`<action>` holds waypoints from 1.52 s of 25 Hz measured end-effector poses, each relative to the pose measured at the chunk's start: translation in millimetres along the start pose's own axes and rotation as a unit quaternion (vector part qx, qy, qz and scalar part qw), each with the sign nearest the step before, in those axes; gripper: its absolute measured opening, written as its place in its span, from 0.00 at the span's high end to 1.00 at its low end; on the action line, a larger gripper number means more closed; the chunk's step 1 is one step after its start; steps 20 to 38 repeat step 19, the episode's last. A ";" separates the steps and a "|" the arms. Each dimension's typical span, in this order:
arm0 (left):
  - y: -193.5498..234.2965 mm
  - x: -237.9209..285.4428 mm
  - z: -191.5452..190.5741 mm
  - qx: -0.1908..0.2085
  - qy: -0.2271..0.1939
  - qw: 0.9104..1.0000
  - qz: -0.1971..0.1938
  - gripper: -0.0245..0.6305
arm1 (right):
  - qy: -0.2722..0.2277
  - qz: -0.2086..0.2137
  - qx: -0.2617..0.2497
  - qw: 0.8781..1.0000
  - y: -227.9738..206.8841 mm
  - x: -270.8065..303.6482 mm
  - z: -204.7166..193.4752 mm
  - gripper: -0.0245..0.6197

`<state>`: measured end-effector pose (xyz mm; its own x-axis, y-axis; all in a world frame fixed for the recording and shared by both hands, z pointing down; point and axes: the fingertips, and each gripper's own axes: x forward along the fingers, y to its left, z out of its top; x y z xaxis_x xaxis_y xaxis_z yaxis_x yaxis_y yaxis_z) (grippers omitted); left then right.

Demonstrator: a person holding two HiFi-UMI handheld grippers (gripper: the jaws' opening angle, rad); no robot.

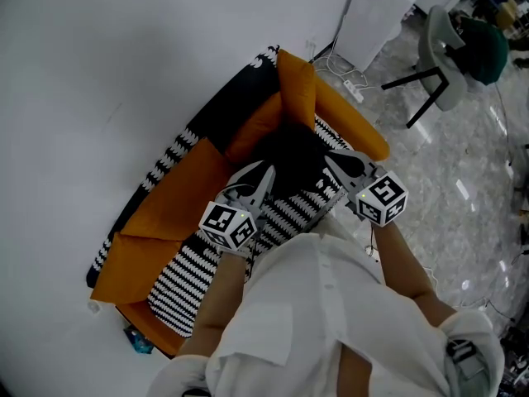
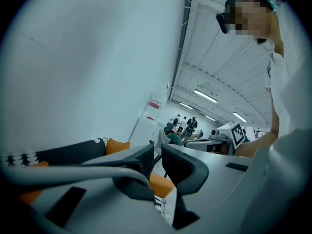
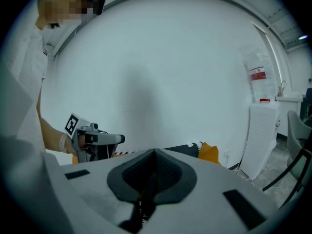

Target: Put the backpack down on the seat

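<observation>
Black backpack [image 1: 296, 160] sits centre frame on the sofa [image 1: 190, 275] seat, propped against the orange back cushion [image 1: 256, 126], likely to stay upright. Left tongs [image 2: 157, 150] stand a slit apart, empty. Right tongs [image 3: 155, 151] are closed tight, nothing plainly between. The 2 flank the bag. Red label [image 3: 257, 74] on the white unit [image 3: 265, 130] is unreadable.
</observation>
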<state>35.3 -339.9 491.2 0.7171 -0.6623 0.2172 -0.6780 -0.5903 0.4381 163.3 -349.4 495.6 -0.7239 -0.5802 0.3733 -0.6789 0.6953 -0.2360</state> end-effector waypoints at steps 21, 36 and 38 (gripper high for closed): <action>-5.2 -0.7 -11.5 -0.011 0.008 1.000 0.004 0.86 | 0.018 0.024 -0.007 1.000 14.0 -1.4 -13.5 0.93; -5.2 -0.7 -11.5 -0.011 0.008 1.000 0.004 0.86 | 0.018 0.024 -0.007 1.000 14.0 -1.4 -13.5 0.93; -5.2 -0.7 -11.5 -0.011 0.008 1.000 0.004 0.86 | 0.018 0.024 -0.007 1.000 14.0 -1.4 -13.5 0.93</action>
